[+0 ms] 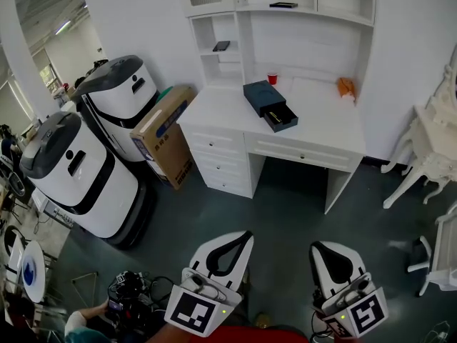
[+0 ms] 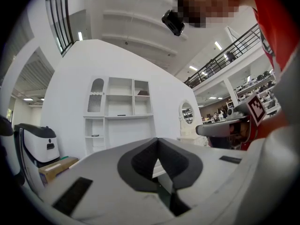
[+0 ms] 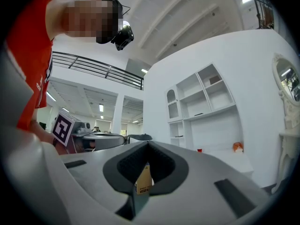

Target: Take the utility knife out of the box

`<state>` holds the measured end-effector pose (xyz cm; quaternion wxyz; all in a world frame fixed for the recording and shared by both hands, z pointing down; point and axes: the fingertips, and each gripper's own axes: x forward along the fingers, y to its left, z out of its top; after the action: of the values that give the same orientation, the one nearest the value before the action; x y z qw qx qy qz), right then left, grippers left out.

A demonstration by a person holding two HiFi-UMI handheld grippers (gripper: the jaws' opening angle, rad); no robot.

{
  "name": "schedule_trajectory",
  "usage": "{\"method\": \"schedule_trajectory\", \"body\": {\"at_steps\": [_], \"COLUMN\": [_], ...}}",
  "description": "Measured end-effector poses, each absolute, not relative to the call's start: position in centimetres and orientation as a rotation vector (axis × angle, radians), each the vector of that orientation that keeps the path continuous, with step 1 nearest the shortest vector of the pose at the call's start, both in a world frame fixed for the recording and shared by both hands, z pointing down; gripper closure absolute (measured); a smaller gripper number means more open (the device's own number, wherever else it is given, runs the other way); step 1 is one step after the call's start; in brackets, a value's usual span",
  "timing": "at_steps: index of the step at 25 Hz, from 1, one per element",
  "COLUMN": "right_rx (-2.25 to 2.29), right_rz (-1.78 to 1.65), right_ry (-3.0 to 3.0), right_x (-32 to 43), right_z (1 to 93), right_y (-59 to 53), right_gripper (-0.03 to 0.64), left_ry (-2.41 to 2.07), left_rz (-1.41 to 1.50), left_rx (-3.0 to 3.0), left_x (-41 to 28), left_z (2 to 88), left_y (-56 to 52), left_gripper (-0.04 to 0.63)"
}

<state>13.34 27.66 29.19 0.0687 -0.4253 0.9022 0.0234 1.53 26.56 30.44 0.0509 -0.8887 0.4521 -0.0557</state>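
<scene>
My left gripper [image 1: 245, 236] and right gripper [image 1: 318, 248] are both closed on nothing. Well ahead on the desk [image 1: 325, 123], the box [image 1: 260, 94] lies open. The knife [image 1: 275, 114] is a yellow sliver lying diagonally along its tray, blade end unclear. Probably light, stiff and slick, so I'd pinch mid-handle.
</scene>
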Motion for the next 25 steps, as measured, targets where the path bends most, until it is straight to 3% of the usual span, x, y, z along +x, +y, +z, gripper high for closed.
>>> {"method": "schedule_trajectory", "body": {"at_steps": [17, 25], "right_rx": [-1.384, -1.447], "right_rz": [0.104, 0.075], "right_ry": [2.740, 2.761], "right_x": [7.0, 4.8], "right_z": [28.7, 28.8], "right_y": [4.2, -3.8], "right_gripper": [0.598, 0.598], "left_ry": [1.210, 1.329], "left_rz": [-0.026, -0.085], "left_rx": [-2.562, -2.767], "left_x": [-5.2, -8.4], "left_z": [27.4, 30.7], "left_y": [3.1, -4.6], "left_gripper": [0.555, 0.555]}}
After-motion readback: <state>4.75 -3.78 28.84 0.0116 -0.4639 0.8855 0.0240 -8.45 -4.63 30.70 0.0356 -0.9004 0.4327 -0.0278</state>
